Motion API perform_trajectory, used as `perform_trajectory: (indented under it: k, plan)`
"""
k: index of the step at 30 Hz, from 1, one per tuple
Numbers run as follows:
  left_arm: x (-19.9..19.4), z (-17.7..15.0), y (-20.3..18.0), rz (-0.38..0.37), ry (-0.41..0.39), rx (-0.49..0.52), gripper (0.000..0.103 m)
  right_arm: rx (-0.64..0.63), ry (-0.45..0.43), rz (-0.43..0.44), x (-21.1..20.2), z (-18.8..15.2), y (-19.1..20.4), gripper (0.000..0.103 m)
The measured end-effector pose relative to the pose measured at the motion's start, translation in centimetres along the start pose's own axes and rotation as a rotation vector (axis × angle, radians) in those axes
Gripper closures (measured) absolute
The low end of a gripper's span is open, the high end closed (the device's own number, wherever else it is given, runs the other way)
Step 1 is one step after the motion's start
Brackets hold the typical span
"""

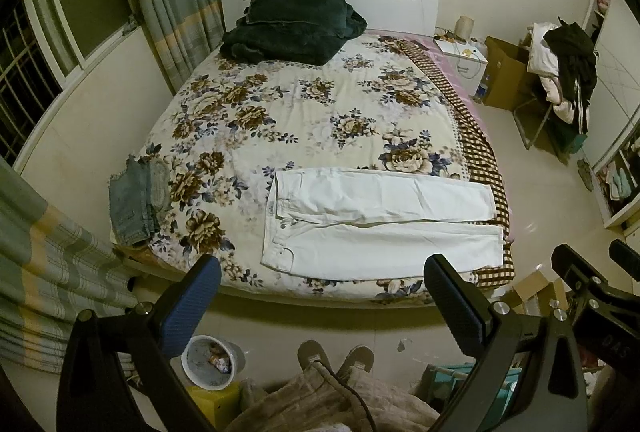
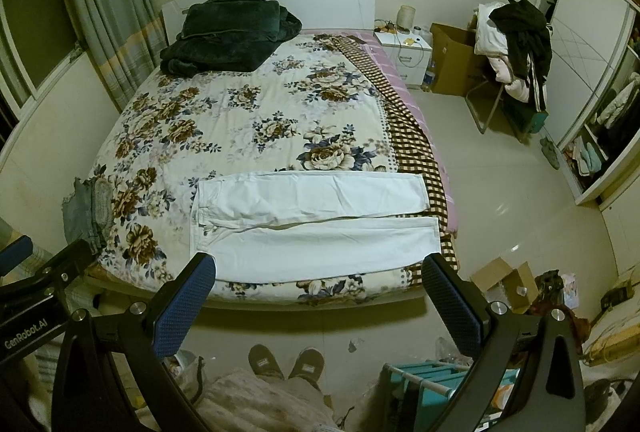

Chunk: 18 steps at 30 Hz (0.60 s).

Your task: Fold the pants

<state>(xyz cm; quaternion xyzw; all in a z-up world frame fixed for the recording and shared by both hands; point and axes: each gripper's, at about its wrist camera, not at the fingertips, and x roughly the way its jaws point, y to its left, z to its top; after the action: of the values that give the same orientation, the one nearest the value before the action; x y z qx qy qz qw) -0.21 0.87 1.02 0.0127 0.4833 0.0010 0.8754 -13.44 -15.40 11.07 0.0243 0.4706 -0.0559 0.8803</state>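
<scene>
Lying flat: white pants (image 1: 380, 224) on floral quilt (image 1: 280, 112).

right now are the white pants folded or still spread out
Spread out: the white pants lie flat on the bed, both legs side by side at full length.

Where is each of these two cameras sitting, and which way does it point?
Left wrist view: rides the left hand-held gripper, facing the bed's foot and the white pants; shows its fingers, the person's slippers, the right hand-held gripper.
Right wrist view: rides the right hand-held gripper, same direction; the left one appears at its left edge.
Shared: pants, floral quilt, folded jeans.
</scene>
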Motion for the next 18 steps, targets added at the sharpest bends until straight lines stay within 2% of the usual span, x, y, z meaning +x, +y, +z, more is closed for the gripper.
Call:
perform_trajectory:
  k: [11,13,18]
  plan:
    - [0.1,0.4,0.2,-0.002,-0.002,-0.001,0.000,-0.003,0.001,0.000,0.3,0.5,-0.4,0.000]
    - [0.0,0.5,0.3,-0.004,-0.003,-0.001,0.000,-0.006,0.002,-0.001,0.0,-0.5,0.6,0.000]
    - [0.2,1.2,-1.4,-0.001,-0.008,-0.002,0.000,-0.007,0.002,-0.001,0.0,-0.4,0.6,0.000]
